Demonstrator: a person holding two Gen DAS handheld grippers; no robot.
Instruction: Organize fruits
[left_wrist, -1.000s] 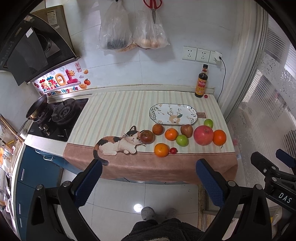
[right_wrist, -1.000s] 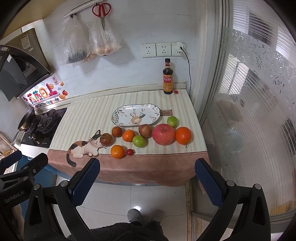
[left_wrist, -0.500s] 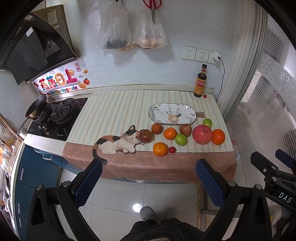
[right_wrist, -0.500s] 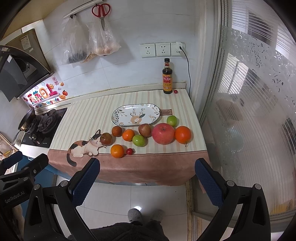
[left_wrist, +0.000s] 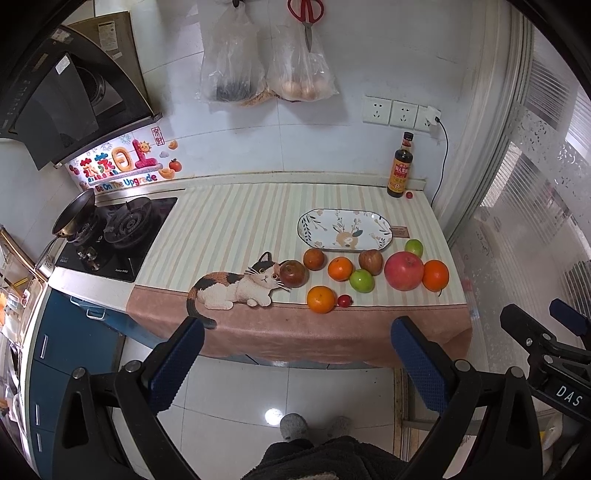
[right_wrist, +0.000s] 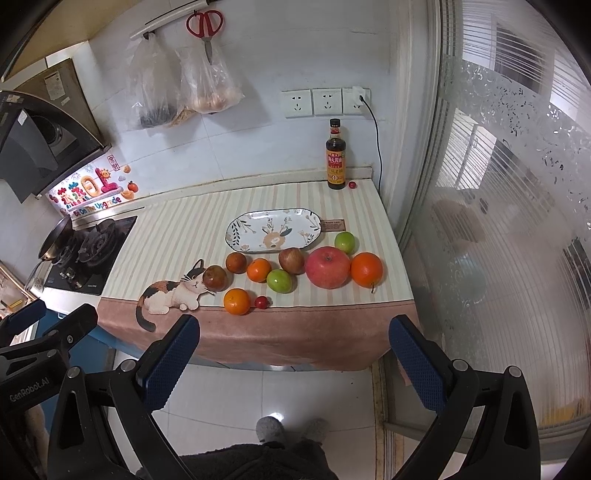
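Several fruits lie on the striped counter cloth in front of an empty floral oval plate (left_wrist: 345, 229) (right_wrist: 273, 230): a big red apple (left_wrist: 403, 270) (right_wrist: 327, 267), oranges (left_wrist: 321, 299) (right_wrist: 236, 301), green fruits (left_wrist: 361, 280) (right_wrist: 279, 280), brown fruits (left_wrist: 293, 273) (right_wrist: 214, 277) and a small red fruit (left_wrist: 344, 300) (right_wrist: 261, 302). My left gripper (left_wrist: 295, 360) is open and empty, held in the air short of the counter's front edge. My right gripper (right_wrist: 293, 356) is also open and empty, likewise short of the edge.
A soy sauce bottle (left_wrist: 400, 170) (right_wrist: 335, 156) stands at the back right by a small red fruit (right_wrist: 352, 184). A gas stove with a pan (left_wrist: 110, 230) is at the left. Bags and scissors hang on the wall. A glass door (right_wrist: 498, 221) is at the right.
Both grippers have drifted slightly toward the counter; the fruits and plate have not moved, and both grippers stay open.
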